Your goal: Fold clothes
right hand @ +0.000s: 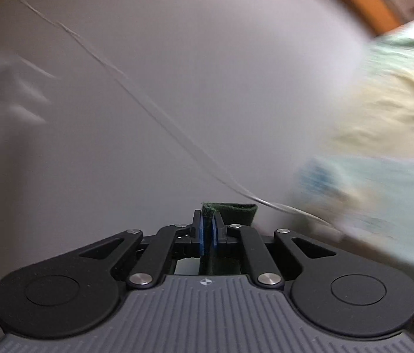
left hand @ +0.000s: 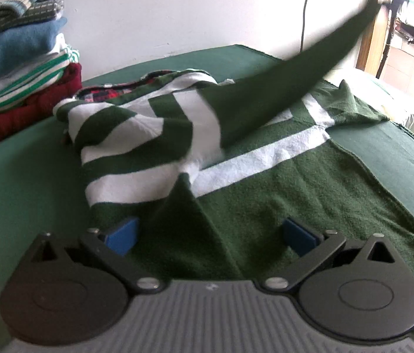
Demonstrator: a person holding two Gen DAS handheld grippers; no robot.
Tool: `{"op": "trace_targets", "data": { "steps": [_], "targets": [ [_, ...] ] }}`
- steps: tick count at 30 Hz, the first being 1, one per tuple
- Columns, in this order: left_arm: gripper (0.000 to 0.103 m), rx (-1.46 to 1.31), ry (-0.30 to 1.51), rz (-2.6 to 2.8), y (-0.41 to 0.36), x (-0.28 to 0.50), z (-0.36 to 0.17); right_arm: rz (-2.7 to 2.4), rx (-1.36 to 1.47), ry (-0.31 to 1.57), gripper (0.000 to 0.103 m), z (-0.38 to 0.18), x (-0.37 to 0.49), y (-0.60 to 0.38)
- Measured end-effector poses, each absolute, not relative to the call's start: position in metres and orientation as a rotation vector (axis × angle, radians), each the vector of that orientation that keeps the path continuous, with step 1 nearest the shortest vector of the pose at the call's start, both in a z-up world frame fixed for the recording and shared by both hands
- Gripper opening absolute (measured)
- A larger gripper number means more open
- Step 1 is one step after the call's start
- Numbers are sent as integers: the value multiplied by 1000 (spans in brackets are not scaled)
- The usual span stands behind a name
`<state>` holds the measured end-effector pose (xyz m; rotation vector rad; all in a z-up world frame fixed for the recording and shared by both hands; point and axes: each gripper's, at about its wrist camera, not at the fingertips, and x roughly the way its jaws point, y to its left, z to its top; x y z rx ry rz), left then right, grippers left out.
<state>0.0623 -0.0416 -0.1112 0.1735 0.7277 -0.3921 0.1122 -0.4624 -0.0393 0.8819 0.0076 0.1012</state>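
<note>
My right gripper is pinched nearly closed on a fold of the dark green sweater; everything beyond it is motion-blurred: pale wall, a thin cable, yellowish cloth at right. My left gripper stands wide, its two blue pads resting on the sweater's near hem and gripping nothing. The white-striped sweater lies across the green surface, one sleeve lifted toward the far right, its end cut off. One stack of folded clothes sits far left, at least five pieces.
</note>
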Motion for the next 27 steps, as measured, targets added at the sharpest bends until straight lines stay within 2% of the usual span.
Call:
{"op": "trace_targets", "data": {
  "steps": [1, 3, 9, 12, 15, 18, 20, 22, 26, 27],
  "targets": [
    [102, 173, 728, -392, -42, 62, -111, 140, 858, -62, 6, -27, 102, -459],
    [102, 173, 728, -391, -42, 62, -111, 117, 808, -57, 6, -22, 94, -454],
    [102, 173, 732, -391, -42, 63, -111, -239, 797, 273, 6, -83, 114, -465],
    [100, 173, 757, -408, -42, 66, -106, -286, 849, 332, 6, -103, 115, -474],
    [75, 128, 779, -463, -30, 76, -85, -276, 890, 337, 6, -106, 112, -480],
    [75, 100, 761, -473, -11, 100, -59, -236, 907, 314, 6, -102, 107, -482],
    [72, 101, 761, -468, 0, 127, -47, -197, 901, 294, 6, -97, 107, -476],
    [54, 97, 768, -468, 10, 153, -38, -158, 893, 274, 6, -92, 107, -471],
    [39, 72, 818, -485, 19, 207, -42, -115, 890, 277, 6, -80, 109, -464],
    [28, 71, 830, -482, 20, 217, -47, -108, 891, 281, 6, -78, 109, -462]
  ]
}}
